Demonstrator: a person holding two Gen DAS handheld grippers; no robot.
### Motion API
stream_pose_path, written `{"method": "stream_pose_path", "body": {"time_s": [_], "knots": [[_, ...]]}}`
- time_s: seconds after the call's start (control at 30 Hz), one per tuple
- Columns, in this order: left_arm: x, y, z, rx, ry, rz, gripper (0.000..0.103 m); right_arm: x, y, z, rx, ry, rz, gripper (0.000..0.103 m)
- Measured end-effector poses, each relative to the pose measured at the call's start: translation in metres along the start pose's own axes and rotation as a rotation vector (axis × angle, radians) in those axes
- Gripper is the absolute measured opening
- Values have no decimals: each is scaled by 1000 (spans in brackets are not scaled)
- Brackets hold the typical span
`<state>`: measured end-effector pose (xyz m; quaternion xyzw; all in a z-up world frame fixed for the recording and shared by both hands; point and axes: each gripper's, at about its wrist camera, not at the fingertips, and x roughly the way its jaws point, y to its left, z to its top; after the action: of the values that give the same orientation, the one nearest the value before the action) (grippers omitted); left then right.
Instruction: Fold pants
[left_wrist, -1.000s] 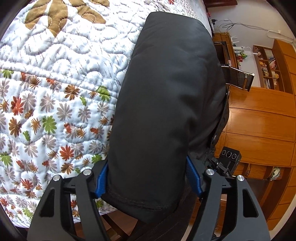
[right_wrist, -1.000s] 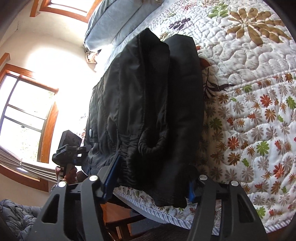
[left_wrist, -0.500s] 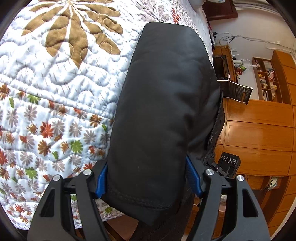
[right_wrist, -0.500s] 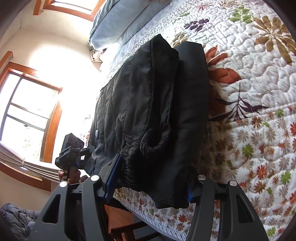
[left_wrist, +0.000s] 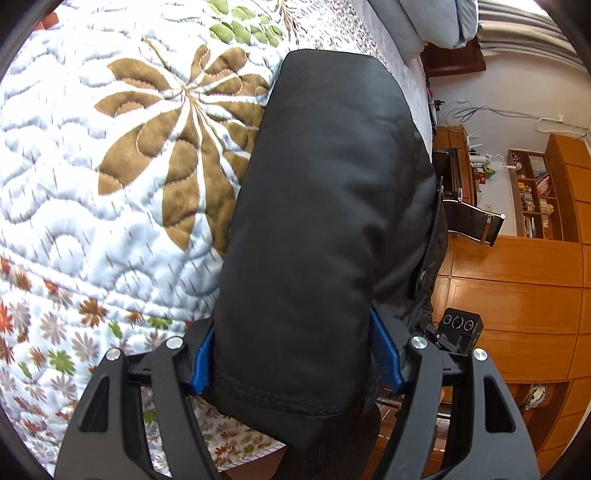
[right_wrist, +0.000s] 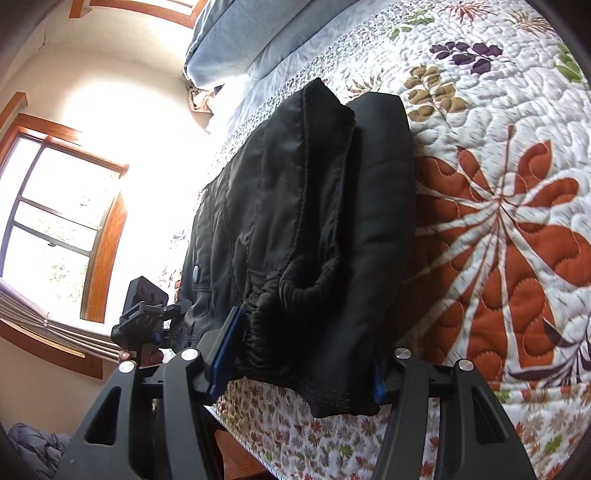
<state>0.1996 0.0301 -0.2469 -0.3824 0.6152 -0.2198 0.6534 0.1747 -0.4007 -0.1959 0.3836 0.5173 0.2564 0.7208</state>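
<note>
Since the earlier frames the folded black pants (left_wrist: 325, 221) have been carried further onto the bed, so that the large brown flower of the quilt (left_wrist: 110, 155) is now seen beside them where small printed flowers lay before, and the pillows (right_wrist: 236, 40) are nearer. The hem end is pinched between the blue pads of the left gripper (left_wrist: 295, 362); the bunched waistband end is held the same way by the right gripper (right_wrist: 299, 365), though its right pad is mostly hidden by cloth. The bundle is seen draped over the quilt, its near end overhanging the bed's edge. The fold appears done, and setting down and releasing are judged to remain.
</note>
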Motion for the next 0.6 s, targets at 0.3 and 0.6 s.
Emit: {"method": "stream_pose_path", "body": {"time_s": [0.3, 0.6], "knots": [[-15, 2, 35, -5, -55, 25, 69, -10, -21, 2, 14, -10, 25, 58], [-25, 3, 63, 15, -85, 64, 71, -14, -27, -12, 33, -25, 39, 58]]}}
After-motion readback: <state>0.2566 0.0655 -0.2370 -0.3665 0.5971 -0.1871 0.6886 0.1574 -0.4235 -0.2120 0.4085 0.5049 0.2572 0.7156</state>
